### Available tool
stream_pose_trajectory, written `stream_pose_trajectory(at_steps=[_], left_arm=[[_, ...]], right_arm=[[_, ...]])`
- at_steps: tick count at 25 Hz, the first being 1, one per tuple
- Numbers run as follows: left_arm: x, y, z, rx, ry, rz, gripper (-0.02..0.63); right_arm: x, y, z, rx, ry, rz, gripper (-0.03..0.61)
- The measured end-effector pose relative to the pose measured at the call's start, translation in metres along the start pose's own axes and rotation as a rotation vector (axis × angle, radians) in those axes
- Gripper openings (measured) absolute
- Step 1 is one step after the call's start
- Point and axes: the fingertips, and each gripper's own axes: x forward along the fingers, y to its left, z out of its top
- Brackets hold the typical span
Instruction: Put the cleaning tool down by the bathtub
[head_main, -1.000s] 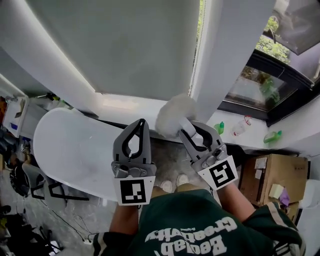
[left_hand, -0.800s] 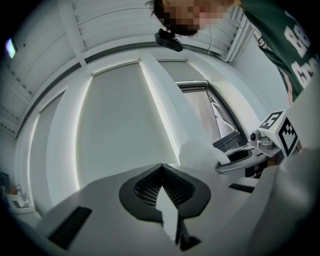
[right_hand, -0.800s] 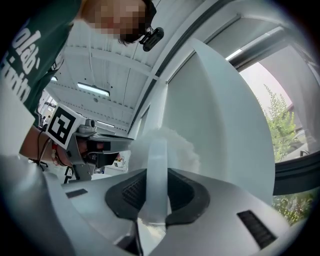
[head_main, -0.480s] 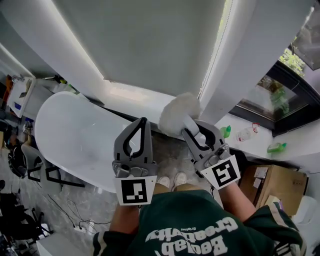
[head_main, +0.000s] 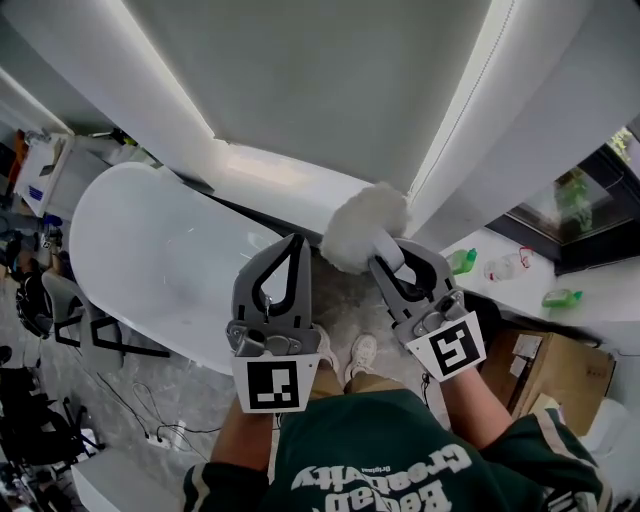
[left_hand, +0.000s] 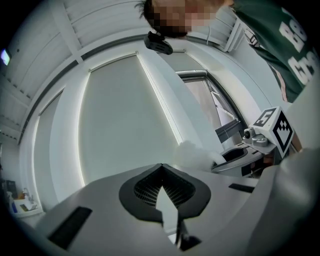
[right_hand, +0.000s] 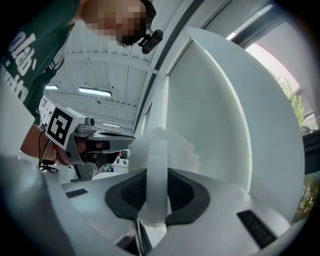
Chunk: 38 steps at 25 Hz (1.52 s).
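The cleaning tool is a white fluffy duster head (head_main: 362, 226) on a pale flat handle (right_hand: 156, 165). My right gripper (head_main: 388, 258) is shut on that handle, and the fluffy head sticks out past its tips, held in the air. The same head shows at the right of the left gripper view (left_hand: 192, 152). My left gripper (head_main: 293, 243) hangs beside it, shut, tips meeting, with nothing between them (left_hand: 161, 167). The white bathtub (head_main: 140, 262) lies below and to the left of both grippers, on the marble floor.
A white sill at the right carries green bottles (head_main: 461, 262) and a clear one (head_main: 500, 268). A cardboard box (head_main: 545, 372) stands beneath it. A black chair (head_main: 95, 338) and cables lie left of the tub. The person's shoes (head_main: 362, 350) are on the floor under the grippers.
The view has swung so that more of the bathtub and less of the window shows. Both grippers kept their places side by side, and the duster stayed in the right one.
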Motion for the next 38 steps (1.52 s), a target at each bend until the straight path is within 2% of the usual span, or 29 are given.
stream_pose_trajectory(at_steps=[8, 12, 19, 27, 33, 38], left_arm=[[0.004, 0.048, -0.044, -0.051, 0.009, 0.021, 0.006], [0.009, 0.07, -0.072, -0.041, -0.012, -0.007, 0.006], [0.018, 0.103, -0.122, -0.069, -0.023, -0.03, 0.006], [0.021, 0.125, -0.182, -0.091, 0.022, -0.045, 0.006], [0.029, 0.145, -0.22, -0.146, 0.052, -0.012, 0.007], [0.039, 0.151, -0.235, -0.159, 0.047, 0.022, 0.006]], right_arm=[[0.044, 0.012, -0.029, -0.011, 0.083, -0.009, 0.092], [0.075, 0.017, -0.044, -0.022, 0.101, -0.018, 0.092], [0.122, 0.03, -0.079, -0.038, 0.165, -0.025, 0.092], [0.158, 0.043, -0.126, -0.025, 0.208, -0.034, 0.092], [0.194, 0.043, -0.163, -0.038, 0.248, -0.009, 0.092], [0.212, 0.041, -0.192, -0.044, 0.269, 0.026, 0.092]])
